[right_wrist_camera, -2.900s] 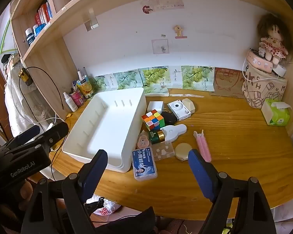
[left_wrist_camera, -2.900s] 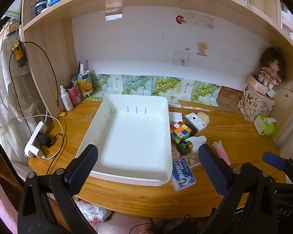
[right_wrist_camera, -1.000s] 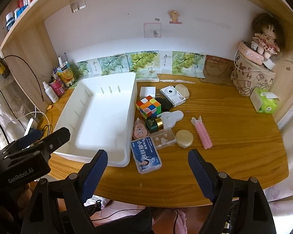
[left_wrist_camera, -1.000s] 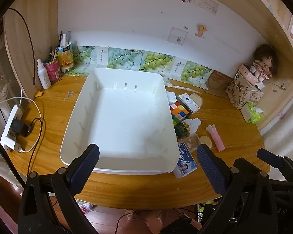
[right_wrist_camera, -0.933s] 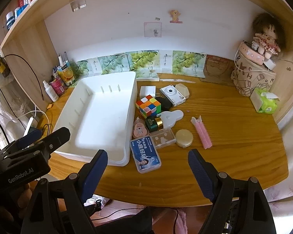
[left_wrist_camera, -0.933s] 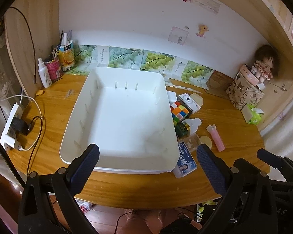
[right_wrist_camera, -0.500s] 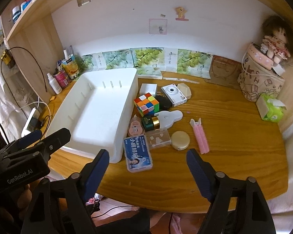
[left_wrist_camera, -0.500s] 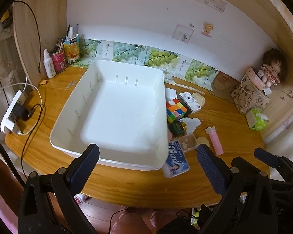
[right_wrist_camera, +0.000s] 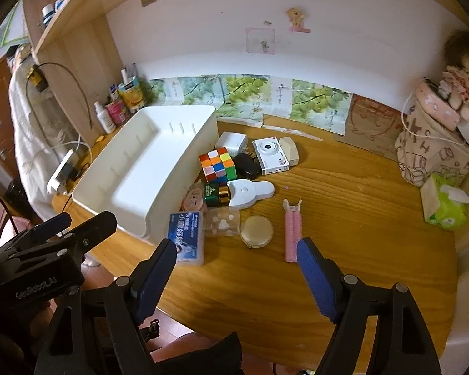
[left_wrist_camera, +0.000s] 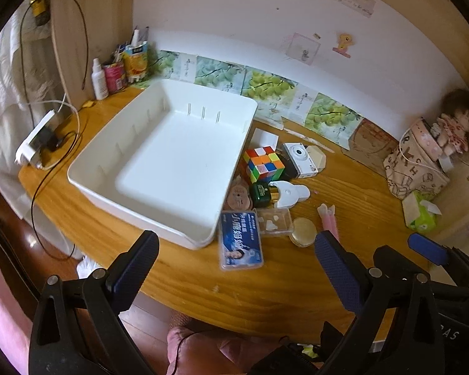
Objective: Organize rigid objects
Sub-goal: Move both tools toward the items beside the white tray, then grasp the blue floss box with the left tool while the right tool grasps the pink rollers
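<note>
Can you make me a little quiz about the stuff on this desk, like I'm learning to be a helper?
1. True or false: the white tray already has toys in it.
2. Which thing lies nearest the right gripper? A) the white camera B) the pink hair roller C) the doll
3. Fill in: the colourful cube sits on the desk just ______ the tray.

Key
1. False: the tray is empty.
2. B: the roller ends just by the tip of one open jaw.
3. Beside (outside it, close by its side wall).
</note>
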A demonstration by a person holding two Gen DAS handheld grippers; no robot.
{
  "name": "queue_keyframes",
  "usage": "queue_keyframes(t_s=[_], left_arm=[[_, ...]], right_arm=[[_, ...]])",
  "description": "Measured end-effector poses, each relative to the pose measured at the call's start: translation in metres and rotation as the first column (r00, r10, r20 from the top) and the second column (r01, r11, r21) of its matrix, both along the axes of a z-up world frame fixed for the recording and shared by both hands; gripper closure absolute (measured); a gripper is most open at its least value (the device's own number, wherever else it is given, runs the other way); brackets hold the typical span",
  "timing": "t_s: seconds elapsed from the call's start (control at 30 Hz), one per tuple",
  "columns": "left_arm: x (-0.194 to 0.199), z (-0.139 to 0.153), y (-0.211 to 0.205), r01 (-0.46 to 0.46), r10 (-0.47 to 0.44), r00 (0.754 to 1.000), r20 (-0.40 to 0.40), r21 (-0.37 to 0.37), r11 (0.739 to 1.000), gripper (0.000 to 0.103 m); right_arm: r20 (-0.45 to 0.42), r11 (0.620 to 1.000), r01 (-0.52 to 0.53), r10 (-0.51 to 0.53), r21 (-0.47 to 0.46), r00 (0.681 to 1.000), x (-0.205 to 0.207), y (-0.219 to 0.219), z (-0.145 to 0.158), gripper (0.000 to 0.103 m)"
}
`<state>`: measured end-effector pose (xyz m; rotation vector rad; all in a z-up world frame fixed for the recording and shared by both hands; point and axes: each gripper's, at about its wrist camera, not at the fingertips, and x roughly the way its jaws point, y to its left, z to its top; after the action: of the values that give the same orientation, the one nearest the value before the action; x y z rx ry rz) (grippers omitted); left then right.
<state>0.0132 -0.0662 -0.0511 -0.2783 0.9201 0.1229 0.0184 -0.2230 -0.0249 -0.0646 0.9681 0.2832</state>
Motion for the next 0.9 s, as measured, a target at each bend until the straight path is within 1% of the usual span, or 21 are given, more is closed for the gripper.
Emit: queue_keyframes(t_s=[0.17, 0.37, 0.43, 0.57, 0.63, 0.73, 0.83, 0.9], left_arm=[[0.0, -0.006, -0.018, -0.04, 0.04, 0.999, -0.027, 0.01, 0.999, 0.003], [0.01, -0.017, -0.026, -0.082, 0.084, 0.992, -0.094, 0.021, 0.996, 0.003], [0.015, -0.023, -0.028, -0.087, 0.088, 0.988, -0.125, 0.012, 0.996, 0.003], [0.028, -0.038, -0.033, -0.076, 0.075, 0.977, -0.199, 0.004, 0.997, 0.003], [0.036, -0.047, -0.033, -0.079, 0.075, 0.967, -0.245, -0.006, 0.997, 0.003], [0.047, -0.062, -0.032, -0.093, 0.083, 0.946, -0.312, -0.017, 0.996, 0.003], [0.058, -0.082, -0.031, -0.113, 0.085, 0.912, -0.4, -0.047, 0.992, 0.003], [0.064, -0.094, -0.029, -0.131, 0.088, 0.888, -0.451, -0.065, 0.989, 0.003]], right_arm=[[-0.019, 0.999, -0.049, 0.05, 0.015, 0.999, 0.008, -0.021, -0.003, 0.023], [-0.064, 0.996, -0.079, 0.081, 0.037, 0.995, 0.024, -0.035, -0.013, 0.023], [-0.083, 0.995, -0.086, 0.09, 0.047, 0.992, 0.031, -0.038, -0.017, 0.023], [-0.148, 0.994, -0.09, 0.099, 0.069, 0.984, 0.05, -0.043, -0.031, 0.023], [-0.192, 0.994, -0.083, 0.097, 0.077, 0.977, 0.061, -0.045, -0.039, 0.023], [-0.288, 0.993, -0.065, 0.091, 0.097, 0.953, 0.081, -0.049, -0.059, 0.023], [-0.364, 0.995, -0.038, 0.069, 0.094, 0.929, 0.096, -0.053, -0.076, 0.023], [-0.418, 0.995, -0.014, 0.056, 0.102, 0.907, 0.106, -0.057, -0.09, 0.023]])
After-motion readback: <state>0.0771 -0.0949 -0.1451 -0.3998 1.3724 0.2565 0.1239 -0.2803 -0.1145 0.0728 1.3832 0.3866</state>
